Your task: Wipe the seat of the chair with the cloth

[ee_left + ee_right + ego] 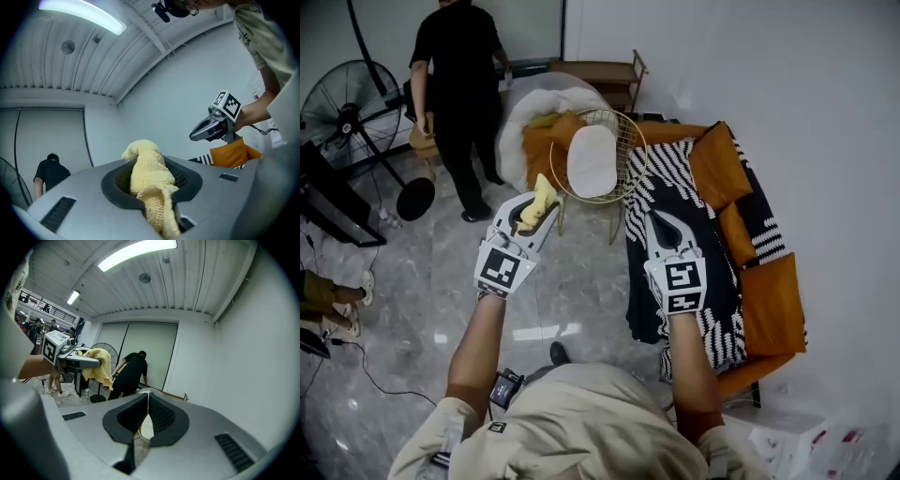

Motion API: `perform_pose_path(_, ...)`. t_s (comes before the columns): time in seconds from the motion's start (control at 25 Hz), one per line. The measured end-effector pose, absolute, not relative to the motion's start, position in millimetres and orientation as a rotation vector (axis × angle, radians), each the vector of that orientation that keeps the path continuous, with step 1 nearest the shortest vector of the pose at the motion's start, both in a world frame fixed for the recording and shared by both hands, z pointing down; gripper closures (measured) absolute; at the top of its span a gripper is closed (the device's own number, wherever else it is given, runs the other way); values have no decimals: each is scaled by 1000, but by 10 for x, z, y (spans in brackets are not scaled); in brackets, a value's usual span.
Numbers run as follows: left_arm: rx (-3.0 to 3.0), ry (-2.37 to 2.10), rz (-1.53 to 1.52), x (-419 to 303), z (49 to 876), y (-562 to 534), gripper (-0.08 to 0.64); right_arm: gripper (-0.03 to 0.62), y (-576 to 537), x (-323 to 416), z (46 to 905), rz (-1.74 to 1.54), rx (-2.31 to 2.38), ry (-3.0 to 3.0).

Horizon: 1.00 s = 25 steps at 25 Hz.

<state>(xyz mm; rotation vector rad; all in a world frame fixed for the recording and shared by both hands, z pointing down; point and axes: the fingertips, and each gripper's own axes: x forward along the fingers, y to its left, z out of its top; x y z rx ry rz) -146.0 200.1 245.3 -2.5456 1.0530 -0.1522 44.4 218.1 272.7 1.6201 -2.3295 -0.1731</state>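
Observation:
A yellow cloth [542,195] is bunched between the jaws of my left gripper [534,217], which is shut on it. In the left gripper view the cloth [146,161] fills the gap and hangs out of the front. The chair [623,141] is a round gold wire frame with a white seat pad [592,161], standing just beyond both grippers. My right gripper [659,223] is shut with nothing in it, level with the left one and to the right of the chair. In the right gripper view its jaws [147,408] meet, and the left gripper's cloth [101,364] shows at the left.
A sofa with orange cushions [769,300] and a black-and-white striped throw [712,309] runs along the right wall. A person in black [459,84] stands at the back left near a floor fan [347,103]. The floor is grey marble.

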Motion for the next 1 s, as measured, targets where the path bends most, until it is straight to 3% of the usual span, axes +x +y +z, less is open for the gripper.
perform_pose_path(0.44,-2609,1049,-99,-1808,2678,1401,442,566,1680,62,2855,-143,1612,-2269)
perform_pose_path(1.0,-2564,1198,-244,-1270,2768,264,442,566,238,544,3032,-92,1482,-2436)
